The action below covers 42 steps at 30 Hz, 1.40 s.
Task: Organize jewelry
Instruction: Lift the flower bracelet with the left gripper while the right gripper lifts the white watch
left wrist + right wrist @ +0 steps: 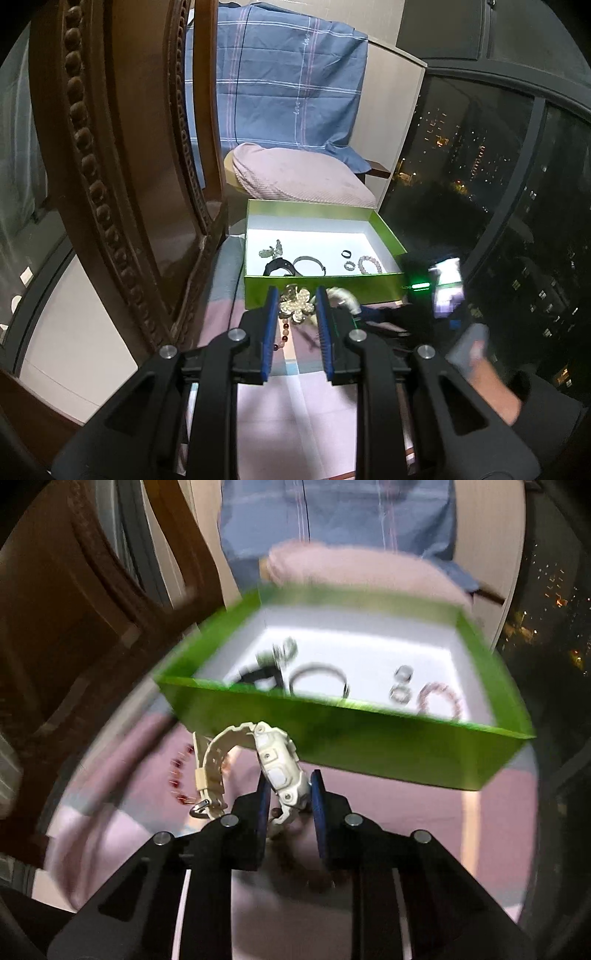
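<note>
Left gripper [297, 308]: jaws pinch a pearly flower-shaped brooch [295, 306], held just short of the near wall of the green box [325, 286]; a beaded strand [282, 334] hangs below the brooch toward 6 o'clock. Right gripper [288, 797]: jaws closed on the case of a white watch [275, 764], its strap curling away toward 9 o'clock; the watch sits just outside the box's near wall, not in it. Right wrist view is motion-blurred. Box interior is white and holds, at 9 o'clock, a pale green beaded piece [271, 251] and a black watch [280, 266]; at centre a thin dark bangle [309, 263]; at 3 o'clock a dark ring [346, 253], a small silver ring [349, 265] and a pink bead bracelet [369, 264]. Box rests on a pink-and-grey cloth [295, 406]; a pink cushion [299, 173] lies beyond at 12 o'clock.
</note>
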Each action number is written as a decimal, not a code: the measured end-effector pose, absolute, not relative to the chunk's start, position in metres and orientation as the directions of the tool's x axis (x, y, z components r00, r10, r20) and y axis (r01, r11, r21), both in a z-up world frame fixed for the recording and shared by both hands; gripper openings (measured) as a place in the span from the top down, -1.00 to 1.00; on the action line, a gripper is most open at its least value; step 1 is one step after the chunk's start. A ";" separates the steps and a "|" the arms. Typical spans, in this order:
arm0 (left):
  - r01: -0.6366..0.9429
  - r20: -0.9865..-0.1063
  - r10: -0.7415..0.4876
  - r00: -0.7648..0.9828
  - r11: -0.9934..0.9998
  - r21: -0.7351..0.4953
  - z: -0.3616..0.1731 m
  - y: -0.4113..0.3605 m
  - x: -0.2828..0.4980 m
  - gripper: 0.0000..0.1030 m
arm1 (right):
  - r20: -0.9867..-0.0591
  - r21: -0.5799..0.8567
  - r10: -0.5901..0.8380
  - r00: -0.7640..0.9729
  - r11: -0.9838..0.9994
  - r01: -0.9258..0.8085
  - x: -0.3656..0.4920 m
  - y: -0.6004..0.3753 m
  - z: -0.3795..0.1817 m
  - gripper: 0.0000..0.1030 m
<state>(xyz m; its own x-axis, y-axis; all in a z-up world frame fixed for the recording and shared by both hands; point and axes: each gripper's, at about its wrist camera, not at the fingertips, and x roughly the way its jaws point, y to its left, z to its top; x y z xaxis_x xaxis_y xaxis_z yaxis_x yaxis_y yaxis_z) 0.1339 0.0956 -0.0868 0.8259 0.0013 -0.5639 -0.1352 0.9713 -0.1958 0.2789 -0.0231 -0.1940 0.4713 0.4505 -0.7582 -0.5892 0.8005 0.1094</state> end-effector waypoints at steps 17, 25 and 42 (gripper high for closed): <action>-0.081 -0.568 -0.043 0.822 0.978 -0.191 -0.101 0.049 0.146 0.60 | -0.513 0.182 0.492 0.703 0.863 -0.471 0.197 -0.185 -0.101 0.57; -0.084 -0.582 -0.038 0.812 0.980 -0.182 -0.109 0.043 0.153 0.60 | -0.512 0.197 0.498 0.700 0.861 -0.469 0.202 -0.188 -0.100 0.57; -0.078 -0.597 -0.045 0.801 0.981 -0.178 -0.113 0.043 0.156 0.60 | -0.538 0.178 0.503 0.676 0.852 -0.492 0.204 -0.175 -0.108 0.57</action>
<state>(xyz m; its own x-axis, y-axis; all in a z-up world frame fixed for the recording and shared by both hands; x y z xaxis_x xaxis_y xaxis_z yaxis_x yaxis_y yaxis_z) 0.1564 0.0426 -0.1126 0.8013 -0.0451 -0.5966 -0.0777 0.9809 -0.1784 0.2045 -0.1750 -0.1083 0.6760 0.5032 -0.5383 -0.4924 0.8520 0.1782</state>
